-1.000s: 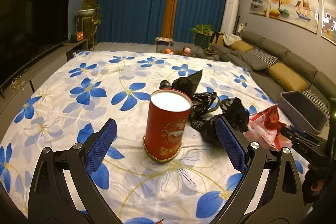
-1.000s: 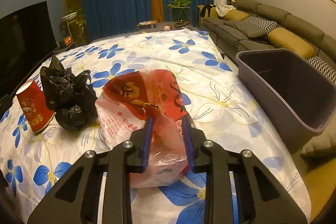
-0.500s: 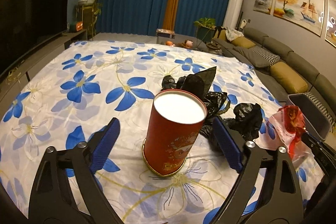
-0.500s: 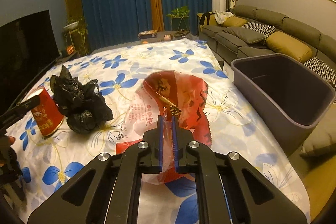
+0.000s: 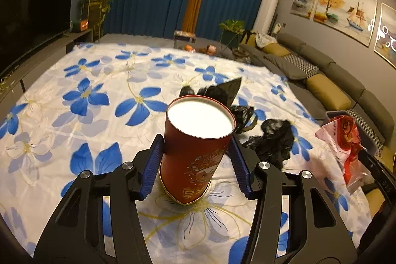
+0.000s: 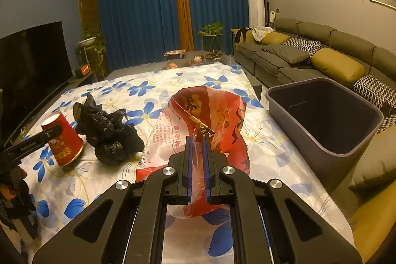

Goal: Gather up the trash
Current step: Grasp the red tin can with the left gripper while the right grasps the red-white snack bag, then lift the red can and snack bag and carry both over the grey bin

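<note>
An upside-down red paper cup stands on the flowered tablecloth. My left gripper has closed around it, both blue pads against its sides. The cup also shows in the right wrist view, with the left gripper's finger across it. My right gripper is shut on a red and clear plastic bag and holds it above the table; the bag shows in the left wrist view. A crumpled black plastic bag lies between cup and red bag, also seen behind the cup.
A grey plastic bin stands off the table's right edge, by the grey sofa. A TV stands on the left. Blue curtains, plants and small items are at the far end.
My left gripper moved forward and closed its fingers onto the red cup. My right gripper, which had closed on the red bag, lifted it higher off the table.
</note>
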Demonstrator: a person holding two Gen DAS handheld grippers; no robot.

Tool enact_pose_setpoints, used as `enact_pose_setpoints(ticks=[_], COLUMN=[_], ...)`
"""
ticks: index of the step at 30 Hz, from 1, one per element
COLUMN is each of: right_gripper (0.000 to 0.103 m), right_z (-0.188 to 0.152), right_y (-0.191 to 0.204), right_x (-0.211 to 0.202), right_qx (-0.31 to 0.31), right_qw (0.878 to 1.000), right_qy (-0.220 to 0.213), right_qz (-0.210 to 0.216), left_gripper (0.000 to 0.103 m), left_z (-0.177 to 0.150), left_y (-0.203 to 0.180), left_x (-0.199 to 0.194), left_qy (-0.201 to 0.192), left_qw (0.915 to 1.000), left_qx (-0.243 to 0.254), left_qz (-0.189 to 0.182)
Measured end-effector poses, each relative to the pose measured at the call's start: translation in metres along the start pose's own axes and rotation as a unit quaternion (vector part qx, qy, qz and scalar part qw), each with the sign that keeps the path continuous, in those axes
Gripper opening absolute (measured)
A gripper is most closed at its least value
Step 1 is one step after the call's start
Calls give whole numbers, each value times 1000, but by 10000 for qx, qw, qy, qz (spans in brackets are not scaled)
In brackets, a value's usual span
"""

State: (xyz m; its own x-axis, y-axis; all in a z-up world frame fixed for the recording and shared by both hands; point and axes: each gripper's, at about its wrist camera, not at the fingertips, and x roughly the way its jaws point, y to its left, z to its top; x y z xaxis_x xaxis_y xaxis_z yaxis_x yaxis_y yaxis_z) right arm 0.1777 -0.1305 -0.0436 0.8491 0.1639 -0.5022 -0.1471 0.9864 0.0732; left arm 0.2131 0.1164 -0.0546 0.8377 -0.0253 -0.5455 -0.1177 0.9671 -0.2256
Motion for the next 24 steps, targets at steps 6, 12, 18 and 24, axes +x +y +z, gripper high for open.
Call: enact_pose_setpoints(ticks=[6, 12, 18, 24], right_gripper=[9, 9, 9, 9], right_z=[3, 5, 6, 7], right_y=[-1, -2, -8, -16], right_x=[-11, -22, -34, -43], right_qx=[-19, -18, 35, 110], right_qw=[9999, 9996, 9992, 9986], right_qy=[-144, -262, -381, -505], right_qz=[-31, -49, -94, -151], left_gripper=[52, 52, 52, 52], left_z=[-1, 3, 2, 4], left_y=[-7, -11, -30, -55], left_x=[-33, -52, -67, -73], left_qy=[-289, -390, -516, -551], left_qw=[9996, 9991, 9981, 9965], left_qx=[74, 57, 201, 370], left_qz=[-22, -130, -273, -500])
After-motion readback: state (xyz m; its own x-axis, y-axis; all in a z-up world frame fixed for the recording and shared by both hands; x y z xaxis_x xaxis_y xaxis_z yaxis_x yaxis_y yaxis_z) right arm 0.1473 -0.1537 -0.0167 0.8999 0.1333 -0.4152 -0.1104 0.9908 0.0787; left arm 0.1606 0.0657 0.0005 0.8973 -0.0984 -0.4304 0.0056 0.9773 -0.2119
